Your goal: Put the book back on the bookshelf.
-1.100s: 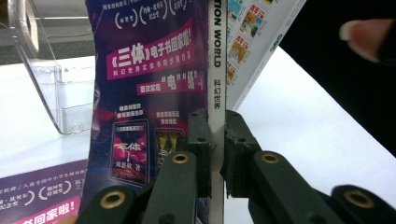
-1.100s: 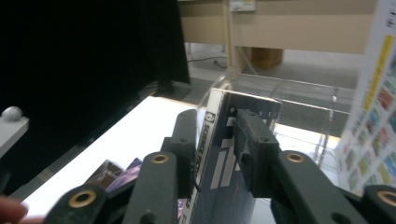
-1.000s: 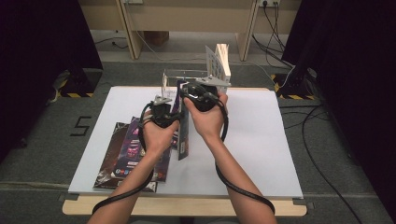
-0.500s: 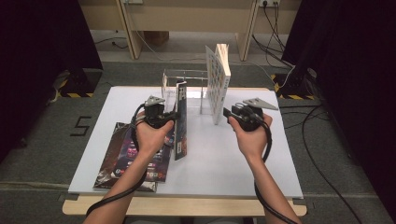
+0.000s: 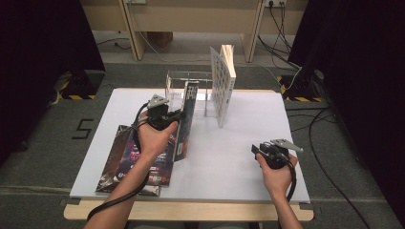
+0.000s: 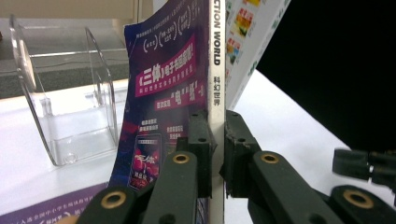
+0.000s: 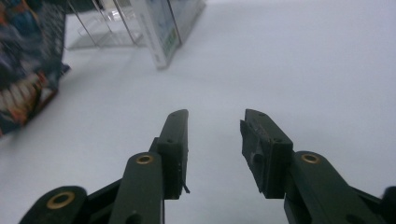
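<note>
Left gripper view: purple magazine (image 6: 175,88) held upright, white spine clamped by left gripper (image 6: 217,140), right gripper (image 7: 214,140) rested low on table (image 7: 303,70), jaws parted, nothing held.

Left gripper (image 5: 177,116) fingers clamped tight; right gripper (image 5: 255,150) fingers apart, low

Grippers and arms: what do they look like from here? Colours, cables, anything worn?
Both are black. The left gripper and right gripper each carry a grey three-cornered plate on top and trail a black cable along the forearm. Their jaws are flat black bars with brass-coloured pivot rings. The forearms are bare, no sleeves or gloves visible.
</note>
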Demonstrator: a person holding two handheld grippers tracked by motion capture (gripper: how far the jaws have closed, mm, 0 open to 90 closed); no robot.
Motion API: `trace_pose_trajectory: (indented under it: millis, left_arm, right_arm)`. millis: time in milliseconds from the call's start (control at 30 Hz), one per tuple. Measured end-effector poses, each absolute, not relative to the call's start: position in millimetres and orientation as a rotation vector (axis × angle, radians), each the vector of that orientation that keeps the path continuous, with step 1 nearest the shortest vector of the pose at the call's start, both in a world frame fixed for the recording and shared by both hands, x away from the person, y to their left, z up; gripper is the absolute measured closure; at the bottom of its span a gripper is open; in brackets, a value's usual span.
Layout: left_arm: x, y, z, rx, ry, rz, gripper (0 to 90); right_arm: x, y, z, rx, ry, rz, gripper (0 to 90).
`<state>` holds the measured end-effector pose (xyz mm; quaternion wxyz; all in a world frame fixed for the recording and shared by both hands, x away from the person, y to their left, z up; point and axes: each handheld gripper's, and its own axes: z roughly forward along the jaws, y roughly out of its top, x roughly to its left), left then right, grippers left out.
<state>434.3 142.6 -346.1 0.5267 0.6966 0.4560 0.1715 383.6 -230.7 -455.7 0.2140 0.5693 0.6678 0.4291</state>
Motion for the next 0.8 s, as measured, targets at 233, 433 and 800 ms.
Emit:
trace_pose_trajectory:
  millis: [233, 433, 800]
  left_arm:
    - [440.4, 147.0, -334.6, 1.625, 1.078, 0.437, 83.3]
    - [448.8, 148.7, -327.0, 1.595, 1.083, 0.463, 83.3]
    - [469.6, 138.9, -318.8, 1.583, 1.096, 0.503, 83.3]
  right_arm:
    - [377.5, -237.5, -465.4, 1.547, 1.797, 1.155, 59.9]
    - [376.6, -237.6, -471.1, 1.563, 1.809, 1.144, 60.0]
    - [377.8, -242.9, -472.9, 1.574, 1.799, 1.151, 60.0]
